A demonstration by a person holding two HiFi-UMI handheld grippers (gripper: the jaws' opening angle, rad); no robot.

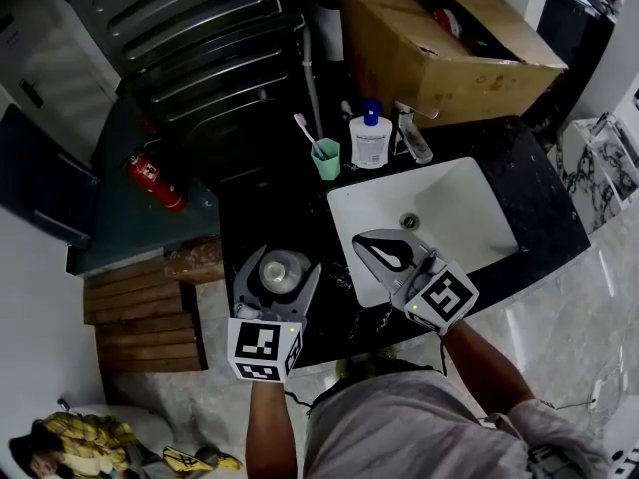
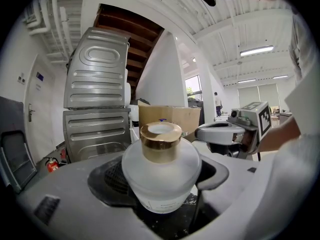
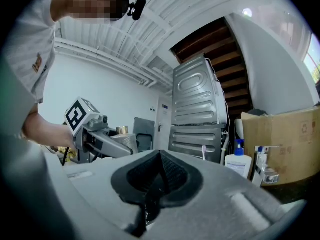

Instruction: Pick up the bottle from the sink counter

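A round frosted bottle point(image 2: 161, 176) with a gold cap stands upright between the jaws of my left gripper point(image 2: 163, 180). Both pads press its sides, so the gripper is shut on it. In the head view the bottle point(image 1: 283, 273) and left gripper point(image 1: 281, 266) are over the black counter's point(image 1: 262, 218) left part, left of the sink point(image 1: 469, 203). I cannot tell if the bottle's base touches the counter. My right gripper point(image 1: 384, 252) hangs over the sink's near left corner. Its pads meet with nothing between them point(image 3: 159, 176).
At the back of the counter stand a green cup with a toothbrush point(image 1: 325, 157), a white pump bottle with a blue top point(image 1: 370, 138) and the faucet point(image 1: 411, 134). A cardboard box point(image 1: 439, 43) sits behind them. Stacked metal machines point(image 1: 200, 48) and a fire extinguisher point(image 1: 155, 181) are at the left.
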